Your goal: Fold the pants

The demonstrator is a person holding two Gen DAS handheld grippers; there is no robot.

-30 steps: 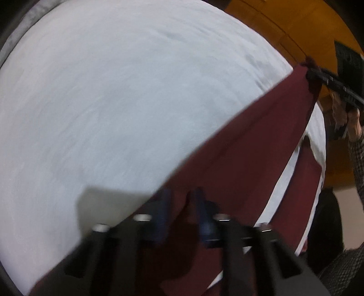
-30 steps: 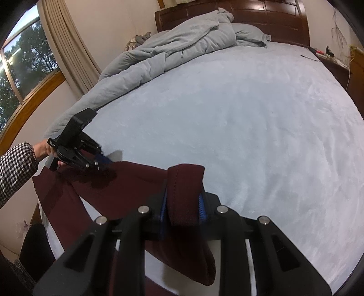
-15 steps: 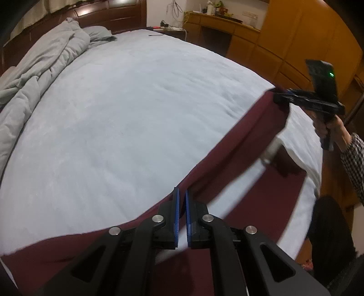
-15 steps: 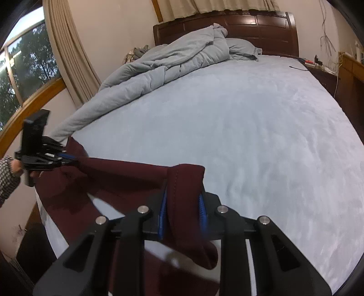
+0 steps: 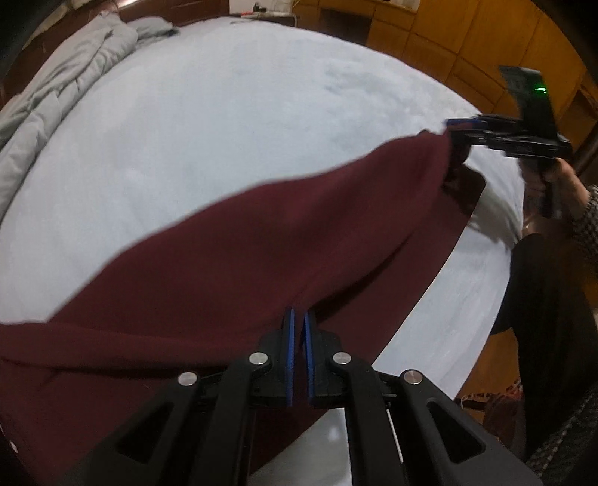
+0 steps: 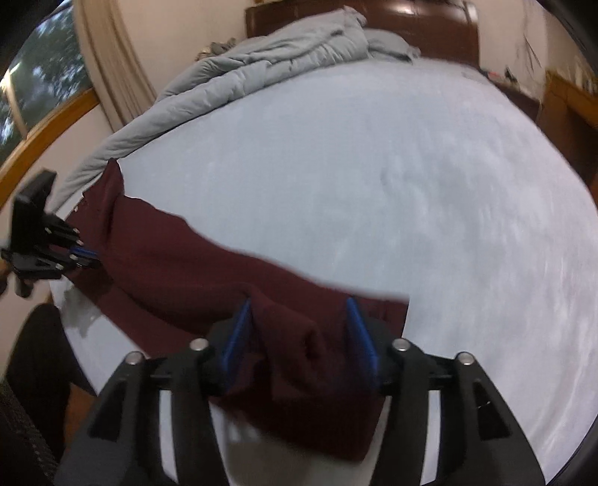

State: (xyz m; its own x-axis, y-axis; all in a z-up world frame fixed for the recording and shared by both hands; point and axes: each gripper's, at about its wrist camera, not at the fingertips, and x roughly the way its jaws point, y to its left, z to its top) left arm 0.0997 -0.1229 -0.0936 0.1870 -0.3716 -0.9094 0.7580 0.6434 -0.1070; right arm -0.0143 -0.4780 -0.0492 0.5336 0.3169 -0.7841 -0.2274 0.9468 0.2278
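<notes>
Dark red pants (image 5: 239,269) stretch across the near edge of the pale blue bed (image 5: 224,123), between my two grippers. My left gripper (image 5: 298,317) is shut on one end of the pants. My right gripper (image 6: 299,310) has its jaws spread wide, with the other end of the pants (image 6: 306,355) draped loosely between the blue pads. In the left wrist view the right gripper (image 5: 459,129) shows at the far end of the cloth. In the right wrist view the left gripper (image 6: 88,256) shows at the left edge of the pants (image 6: 179,258).
A rumpled grey duvet (image 6: 269,71) lies along the far left of the bed by the dark headboard (image 6: 429,22). Orange wooden cabinets (image 5: 467,41) stand to the right. A curtain and window (image 6: 56,86) are at the left. The person's dark legs (image 5: 542,306) are at the bed's edge.
The right gripper's jaws have opened wide from being shut on the pants end. The pants have come down lower over the bed and spread flatter.
</notes>
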